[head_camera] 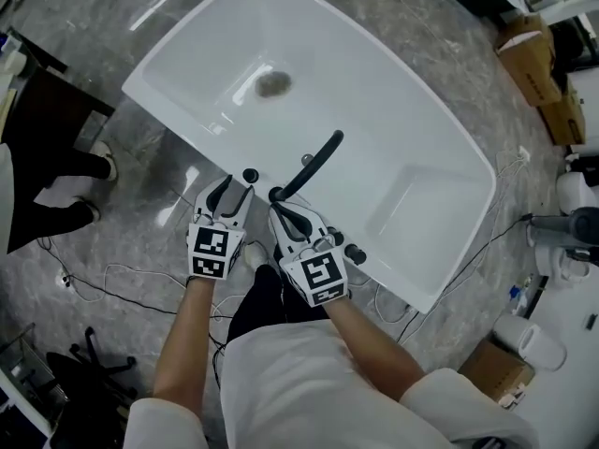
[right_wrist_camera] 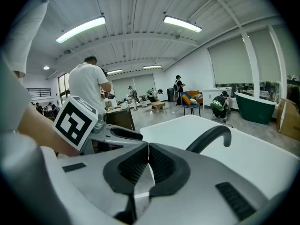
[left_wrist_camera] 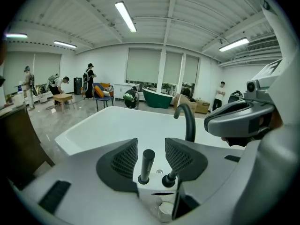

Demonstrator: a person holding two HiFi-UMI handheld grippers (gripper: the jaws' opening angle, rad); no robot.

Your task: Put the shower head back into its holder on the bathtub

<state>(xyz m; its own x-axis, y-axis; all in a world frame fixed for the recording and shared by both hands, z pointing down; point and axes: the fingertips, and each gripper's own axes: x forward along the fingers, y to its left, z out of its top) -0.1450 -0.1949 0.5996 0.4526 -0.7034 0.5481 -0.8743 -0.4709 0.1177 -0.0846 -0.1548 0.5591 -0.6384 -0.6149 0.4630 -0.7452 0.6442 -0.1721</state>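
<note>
Looks steeply down on a white bathtub (head_camera: 440,148) standing on a grey marbled floor (head_camera: 112,26). Shows the black shower head (head_camera: 250,175) upright in its holder on the tub's near rim, just beside the foot of a curved black faucet (head_camera: 314,165). Places the left gripper (head_camera: 234,187) close behind the shower head, jaws spread wide and gripping nothing. From the left gripper view, frames the slim shower head in the gap between the two ribbed pads (left_wrist_camera: 125,159), touching neither. Sets the right gripper (head_camera: 281,211) alongside, near the faucet's foot, jaws pressed fully together and empty. Takes in two small black knobs (head_camera: 354,253) further right along the rim, and a bystander's legs (head_camera: 47,171) at the left edge.
</note>
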